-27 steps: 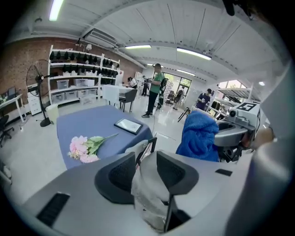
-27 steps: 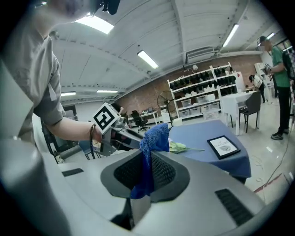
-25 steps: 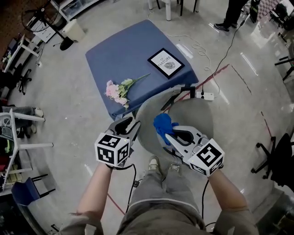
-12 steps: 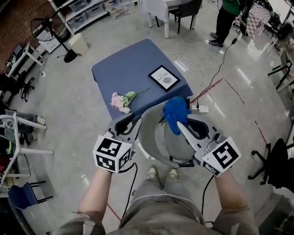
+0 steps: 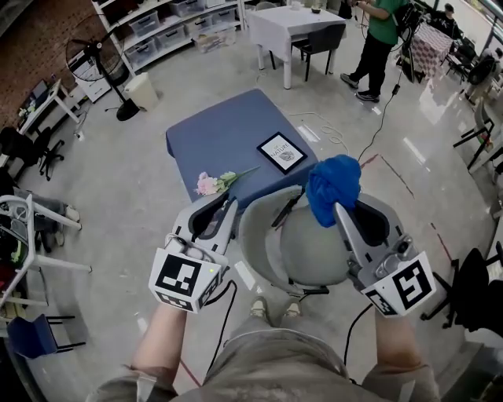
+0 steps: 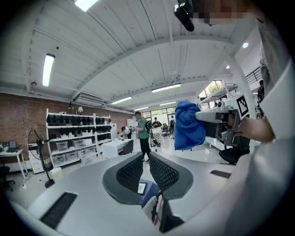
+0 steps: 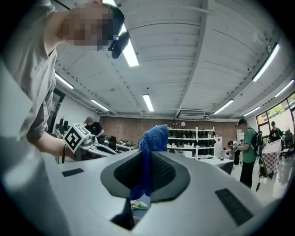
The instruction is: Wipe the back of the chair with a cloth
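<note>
Two grippers are held over a grey chair (image 5: pixel 310 251) seen from above, one at each side of it. The left gripper (image 5: pixel 222 206) sits by the chair's left rim, its jaws nearly together with a thin gap. They have just been closing, and the left gripper view (image 6: pixel 145 159) shows nothing between them. The right gripper (image 5: pixel 339 208) pinches a blue cloth (image 5: pixel 332 188), with the pads pressed on the fabric in the right gripper view (image 7: pixel 148 156). There the cloth (image 7: pixel 154 136) bunches above the tips and a tail hangs down between the jaws. From the head view the cloth overlaps the chair's far right edge. In the left gripper view it (image 6: pixel 188 124) hangs in open air off the other gripper, so contact with the chair cannot be told. A blue table (image 5: pixel 228 133) stands beyond the chair, with pink flowers (image 5: pixel 211 184) near its close edge and a framed print (image 5: pixel 281 152) to their right. A person in green (image 5: pixel 376 39) stands far back by a white table (image 5: pixel 295 20).
</note>
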### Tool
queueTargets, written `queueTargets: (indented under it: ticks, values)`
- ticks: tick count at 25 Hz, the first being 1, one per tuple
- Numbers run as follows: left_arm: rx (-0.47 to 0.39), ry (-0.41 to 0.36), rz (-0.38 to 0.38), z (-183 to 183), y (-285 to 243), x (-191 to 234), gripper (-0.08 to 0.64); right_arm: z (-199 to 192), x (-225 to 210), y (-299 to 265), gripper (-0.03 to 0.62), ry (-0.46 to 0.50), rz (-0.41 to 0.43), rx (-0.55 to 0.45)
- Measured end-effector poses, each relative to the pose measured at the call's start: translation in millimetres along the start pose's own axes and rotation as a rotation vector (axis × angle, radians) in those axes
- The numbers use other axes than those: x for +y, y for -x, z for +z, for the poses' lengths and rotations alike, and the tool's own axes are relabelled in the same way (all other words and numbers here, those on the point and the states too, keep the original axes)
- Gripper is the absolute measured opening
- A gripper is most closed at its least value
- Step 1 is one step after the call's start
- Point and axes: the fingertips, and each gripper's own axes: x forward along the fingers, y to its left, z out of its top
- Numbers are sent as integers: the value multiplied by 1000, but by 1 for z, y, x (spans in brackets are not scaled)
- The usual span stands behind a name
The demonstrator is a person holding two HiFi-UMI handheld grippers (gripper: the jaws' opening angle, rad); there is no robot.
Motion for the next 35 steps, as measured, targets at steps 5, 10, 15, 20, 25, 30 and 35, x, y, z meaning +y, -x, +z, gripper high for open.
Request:
queueTargets:
  ticks: [5,10,15,20,25,30,35]
  values:
    - [-87,-20,13,25,20,-2,46,26,7,18,60,41,-34,-36]
    - [-138,-47,31,37,36,-4,37,42,10,37,60,50,-81,-72]
    - [-150,-26,35,35,46,-14,35,40,12,56,60,91,-140,-64]
    - [-141,-13,39,26,51,-17,32,25,19,67,60,66,-147,-34]
    - [-116,-15,46,13,53,-19,32,4,28,71,60,12,-144,-3]
    - [-94,11,36,9,55,-27,32,-3,31,71,60,-6,-136,8]
    - [-97,-10,34,11,50,-30,32,-5,24,76,60,-10,-146,9]
